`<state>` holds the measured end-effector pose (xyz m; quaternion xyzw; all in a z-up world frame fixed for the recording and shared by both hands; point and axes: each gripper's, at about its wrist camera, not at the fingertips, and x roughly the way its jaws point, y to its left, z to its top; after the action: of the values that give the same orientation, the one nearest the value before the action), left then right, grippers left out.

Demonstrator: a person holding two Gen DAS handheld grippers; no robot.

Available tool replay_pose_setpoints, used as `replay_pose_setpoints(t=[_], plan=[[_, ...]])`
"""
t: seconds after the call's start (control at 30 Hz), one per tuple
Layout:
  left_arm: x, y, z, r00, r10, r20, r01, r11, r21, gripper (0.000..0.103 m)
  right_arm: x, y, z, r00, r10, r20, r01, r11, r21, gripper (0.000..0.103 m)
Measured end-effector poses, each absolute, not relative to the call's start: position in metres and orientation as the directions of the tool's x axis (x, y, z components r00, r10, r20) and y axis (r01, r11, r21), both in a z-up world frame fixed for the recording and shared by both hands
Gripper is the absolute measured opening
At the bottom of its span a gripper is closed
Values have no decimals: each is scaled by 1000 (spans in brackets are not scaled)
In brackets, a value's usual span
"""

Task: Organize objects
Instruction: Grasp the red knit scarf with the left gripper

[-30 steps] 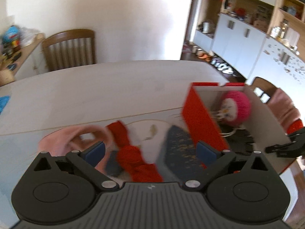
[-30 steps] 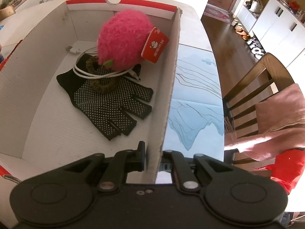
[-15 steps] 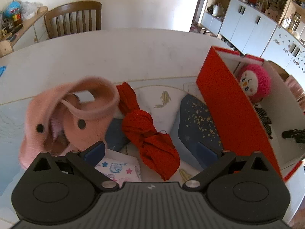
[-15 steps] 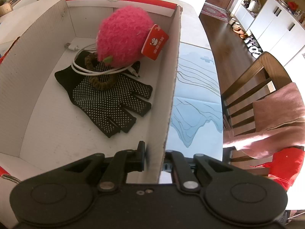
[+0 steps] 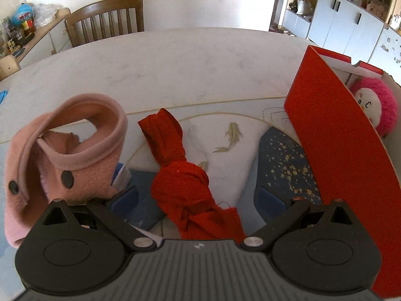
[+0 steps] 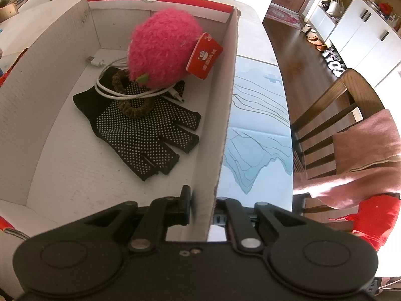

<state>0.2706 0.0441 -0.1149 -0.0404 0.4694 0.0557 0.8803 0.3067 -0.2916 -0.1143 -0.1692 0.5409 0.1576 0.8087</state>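
A knotted red cloth [image 5: 185, 175] lies on the table between the fingers of my open left gripper [image 5: 198, 198]. A pink fleece garment with dark buttons [image 5: 67, 155] lies to its left. The red cardboard box [image 5: 335, 150] stands at the right. My right gripper [image 6: 203, 205] is shut on the box's right wall [image 6: 226, 125]. Inside the box lie a pink plush toy [image 6: 164, 47] with a red tag, a black dotted glove [image 6: 142, 135], a white cable [image 6: 112, 90] and a brown hair tie [image 6: 136, 109].
A table mat with fish print [image 5: 230, 138] lies under the cloth. A wooden chair [image 5: 105, 20] stands at the table's far side, another with a pink cushion [image 6: 351, 135] at the right. White cabinets [image 5: 351, 25] stand behind.
The left gripper has come down closer over the red cloth and pink garment, which now look larger. The right gripper holds the box wall as before.
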Motion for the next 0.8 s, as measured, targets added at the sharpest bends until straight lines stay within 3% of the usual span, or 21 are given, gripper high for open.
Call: replay_pose_setpoints(t=[0.13, 0.3, 0.4, 0.47, 0.8], plan=[[277, 42, -121, 541, 57, -839, -127, 992, -15, 100, 307, -291, -114, 367, 72, -928, -438, 893, -104, 8], [283, 40, -127, 517, 83, -852, -129, 991, 18, 69, 307, -292, -115, 366, 77, -927, -439, 893, -99, 7], [284, 40, -129, 506, 100, -857, -135, 990, 36, 61, 306, -293, -114, 367, 80, -927, -440, 893, -97, 7], [283, 40, -128, 508, 108, -855, -138, 990, 43, 50, 306, -293, -115, 368, 81, -926, -440, 893, -97, 7], [273, 37, -116, 521, 84, -849, -119, 993, 25, 43, 306, -293, -114, 374, 88, -923, -438, 894, -92, 6]])
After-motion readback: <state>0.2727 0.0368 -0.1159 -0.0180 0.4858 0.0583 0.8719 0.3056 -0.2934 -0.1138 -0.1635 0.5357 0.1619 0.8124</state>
